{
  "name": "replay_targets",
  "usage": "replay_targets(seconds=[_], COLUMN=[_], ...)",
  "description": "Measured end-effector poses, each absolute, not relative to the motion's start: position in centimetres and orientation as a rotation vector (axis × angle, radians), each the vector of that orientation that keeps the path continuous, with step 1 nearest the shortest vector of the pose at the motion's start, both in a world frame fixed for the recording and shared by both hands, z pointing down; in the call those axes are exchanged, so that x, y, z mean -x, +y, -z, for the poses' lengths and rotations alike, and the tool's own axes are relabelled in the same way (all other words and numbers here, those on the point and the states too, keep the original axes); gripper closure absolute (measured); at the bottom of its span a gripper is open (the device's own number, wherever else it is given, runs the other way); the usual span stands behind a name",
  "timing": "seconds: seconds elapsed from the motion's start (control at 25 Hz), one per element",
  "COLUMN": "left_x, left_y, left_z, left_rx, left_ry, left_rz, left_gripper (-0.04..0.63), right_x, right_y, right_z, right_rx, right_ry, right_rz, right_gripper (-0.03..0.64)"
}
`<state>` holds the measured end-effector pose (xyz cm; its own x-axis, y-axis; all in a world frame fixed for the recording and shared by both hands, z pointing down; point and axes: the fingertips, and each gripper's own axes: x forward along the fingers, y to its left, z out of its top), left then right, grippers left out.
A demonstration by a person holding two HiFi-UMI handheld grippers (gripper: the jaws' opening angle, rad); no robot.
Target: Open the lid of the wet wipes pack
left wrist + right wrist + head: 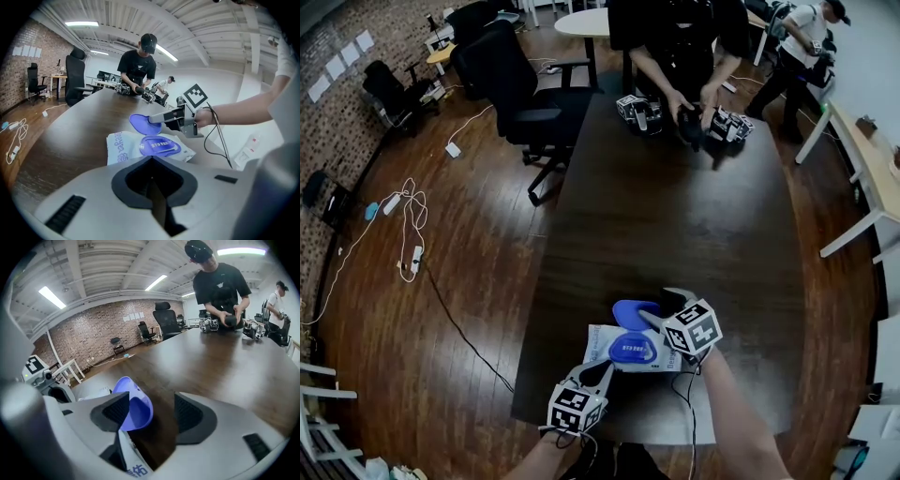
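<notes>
The blue lid (136, 404) of the wet wipes pack (602, 339) stands flipped up from its blue oval collar (159, 146), hinged on the collar's 12 o'clock side. The pack lies flat near the 6 o'clock end of the dark table (675, 216). My right gripper (664, 306) reaches in from 3 o'clock with its jaws apart. The lid stands between them, against the inner face of the jaw at my 9 o'clock, and nothing is clamped. My left gripper (600, 372) sits at the pack's 7 o'clock corner with its jaws together and its tip at the film's edge; whether it pins the film I cannot tell. To finish well, I judge, I should push the lid on over its hinge with the jaw's flat face rather than pinch it. I should also bear down with the left tip so the light pack neither lifts nor slides, and stop once the lid rests open by itself. A person (680, 56) handles similar grippers (639, 111) at the table's 12 o'clock end, well apart.
</notes>
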<state>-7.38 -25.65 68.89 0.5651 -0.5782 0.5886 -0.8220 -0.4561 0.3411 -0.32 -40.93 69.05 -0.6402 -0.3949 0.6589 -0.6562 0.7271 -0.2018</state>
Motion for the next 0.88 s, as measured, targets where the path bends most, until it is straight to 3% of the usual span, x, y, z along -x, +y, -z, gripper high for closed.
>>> replay_targets(seconds=[0.36,0.88], left_x=[7.1,6.3], left_y=[-25.1,-22.2], left_z=[-64.9,-52.5], left_rx=[-2.255,-2.427], left_ry=[-1.155,-1.257], left_rz=[-0.455,-0.211], left_gripper=[0.594,0.594], right_x=[-1.1,-6.4], right_y=[-36.5,-23.5], right_z=[-61.9,-50.4], right_rx=[-0.895,-1.183], right_ry=[-2.521,-2.684], right_rz=[-0.631,-0.532], right_gripper=[0.313,0.59])
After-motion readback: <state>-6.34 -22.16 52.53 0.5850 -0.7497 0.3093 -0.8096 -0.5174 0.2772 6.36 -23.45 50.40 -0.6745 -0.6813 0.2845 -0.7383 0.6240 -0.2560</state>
